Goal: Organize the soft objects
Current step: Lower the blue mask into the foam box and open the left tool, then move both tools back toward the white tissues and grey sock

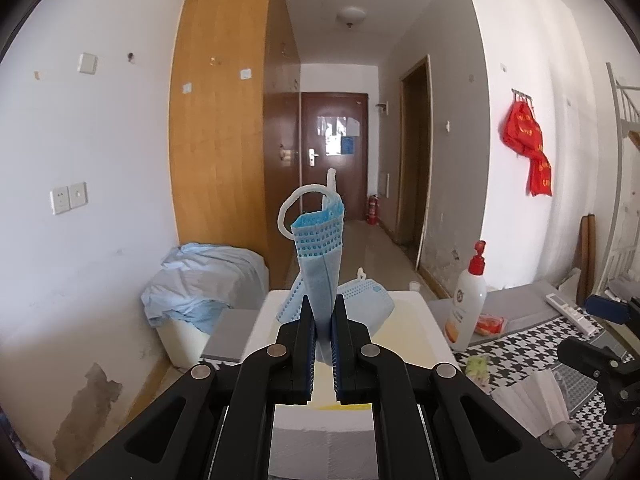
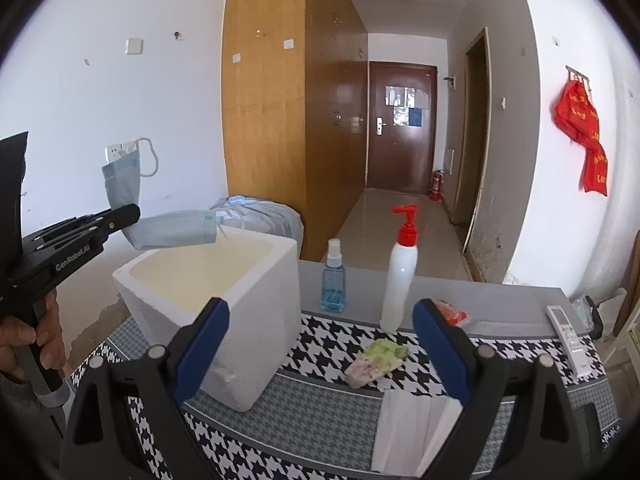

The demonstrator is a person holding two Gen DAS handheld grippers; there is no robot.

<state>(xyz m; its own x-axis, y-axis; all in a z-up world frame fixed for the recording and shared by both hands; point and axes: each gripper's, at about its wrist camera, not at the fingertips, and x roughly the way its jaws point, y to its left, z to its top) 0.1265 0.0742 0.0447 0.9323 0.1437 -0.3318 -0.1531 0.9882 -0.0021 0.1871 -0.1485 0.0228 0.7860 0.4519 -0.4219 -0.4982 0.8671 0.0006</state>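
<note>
Now left gripper (image 1: 323, 316) is clamped on blue face masks (image 1: 320, 248), held above the white foam box (image 2: 256, 280) at table's left edge. Right gripper (image 2: 320, 344) gapes wide w/ nothing between, over white tissue (image 2: 412, 428) near front edge.

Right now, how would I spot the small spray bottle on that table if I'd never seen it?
Find the white foam box on the checked tablecloth. Just right of it, at the cloth's far edge, two bottles stand upright side by side. The spray bottle is the left one: shorter, clear blue with a clear cap, while its neighbour, the pump bottle, is tall and white with a red pump.
</note>
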